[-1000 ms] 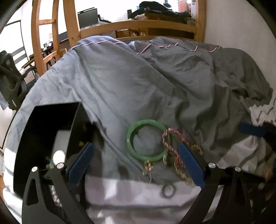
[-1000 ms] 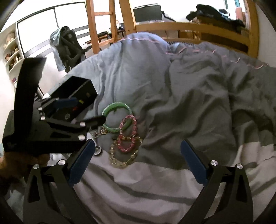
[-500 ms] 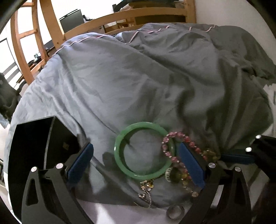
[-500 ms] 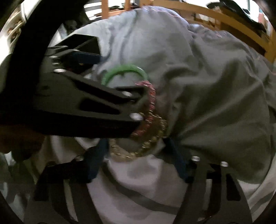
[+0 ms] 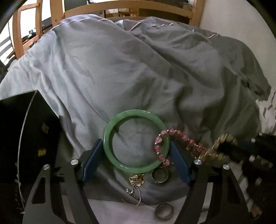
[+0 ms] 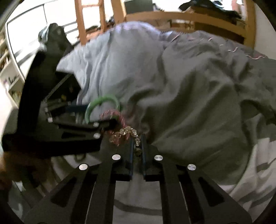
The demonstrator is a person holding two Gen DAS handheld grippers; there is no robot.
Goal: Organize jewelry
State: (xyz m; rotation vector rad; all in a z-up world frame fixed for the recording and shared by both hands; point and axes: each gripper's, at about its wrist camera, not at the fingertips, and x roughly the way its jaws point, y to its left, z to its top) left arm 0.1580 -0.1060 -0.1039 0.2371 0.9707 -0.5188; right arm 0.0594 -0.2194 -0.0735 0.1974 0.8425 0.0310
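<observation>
A green bangle lies on the grey duvet, between the blue pads of my left gripper, which stand just outside its rim and look apart from it. A pink bead bracelet overlaps the bangle's right side. A clear amber bead bracelet lies beside it; my right gripper is shut on it. The bangle and the left gripper also show in the right wrist view. A gold chain and two rings lie in front of the bangle.
A black jewelry box stands open at the left with a thin chain hanging on its edge. The rumpled grey duvet covers the bed. A wooden bed frame is behind.
My left gripper has moved down and forward and narrowed around the green bangle. My right gripper has come in from the right and shut on the amber bead bracelet.
</observation>
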